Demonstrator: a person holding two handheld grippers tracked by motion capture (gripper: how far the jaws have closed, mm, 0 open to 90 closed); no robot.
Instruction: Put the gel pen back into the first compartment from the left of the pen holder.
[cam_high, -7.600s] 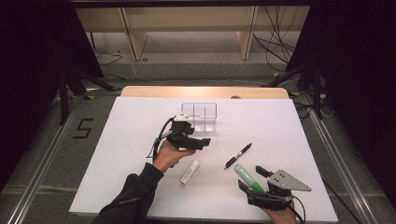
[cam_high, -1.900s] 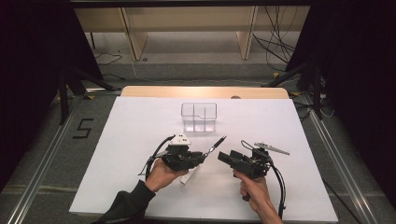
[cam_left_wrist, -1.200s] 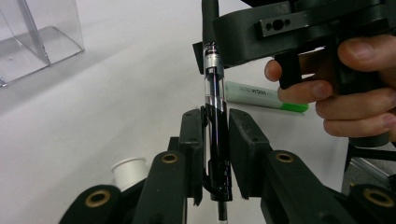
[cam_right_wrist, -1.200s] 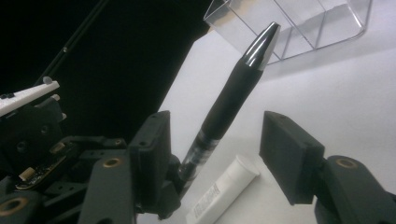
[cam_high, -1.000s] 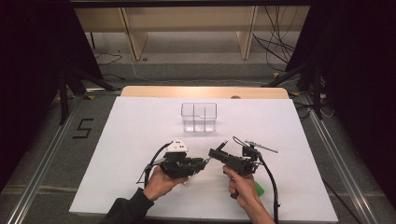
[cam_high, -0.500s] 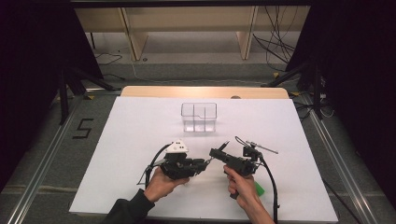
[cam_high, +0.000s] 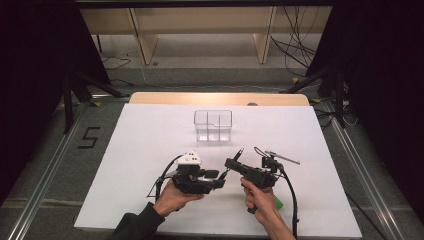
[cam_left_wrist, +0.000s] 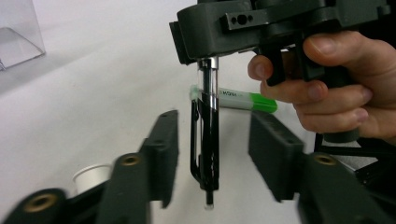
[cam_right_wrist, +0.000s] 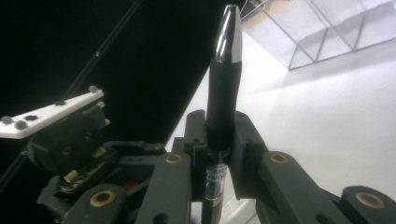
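Pen (cam_right_wrist: 223, 107) clamped in right gripper (cam_high: 234, 165); left gripper (cam_left_wrist: 212, 144) (jaws just opening) straddles it, released.

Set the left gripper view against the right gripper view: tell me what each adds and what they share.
Left gripper view adds: a green marker lying on the table, a white cap, the person's right hand, and the left gripper, whose jaws have just been opening clear of the pen's clip end. Right gripper view adds: the pen's silver tip and the right gripper shut on its barrel. Shared: the black pen, the clear box, the white table.
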